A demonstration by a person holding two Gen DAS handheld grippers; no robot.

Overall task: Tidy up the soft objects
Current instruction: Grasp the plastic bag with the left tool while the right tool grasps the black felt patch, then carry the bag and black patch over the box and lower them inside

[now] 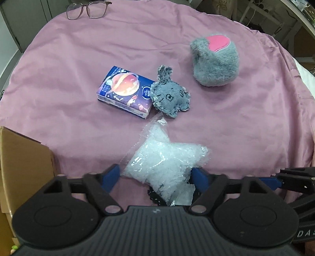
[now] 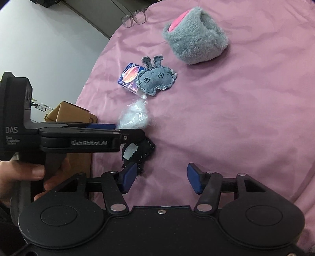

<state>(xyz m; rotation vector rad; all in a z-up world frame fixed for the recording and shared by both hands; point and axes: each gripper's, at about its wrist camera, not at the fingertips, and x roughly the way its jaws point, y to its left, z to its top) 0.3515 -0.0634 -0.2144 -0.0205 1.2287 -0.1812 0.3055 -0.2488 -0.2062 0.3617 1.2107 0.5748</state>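
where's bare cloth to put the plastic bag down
Bare pink cloth lies left of the tissue pack, toward the glasses, and right of the denim bunny, below the grey plush. The centre is crowded: pack, bunny and plastic bag nearly touch.

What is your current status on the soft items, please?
Left gripper shut on clear plastic bag. Right gripper open, holding nothing. Black fabric piece lies under the bag; cardboard box to the left.

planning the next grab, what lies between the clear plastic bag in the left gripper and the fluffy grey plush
Only bare pink cloth lies between the clear plastic bag and the fluffy grey plush, as the left wrist view shows. The denim bunny sits off to the side.
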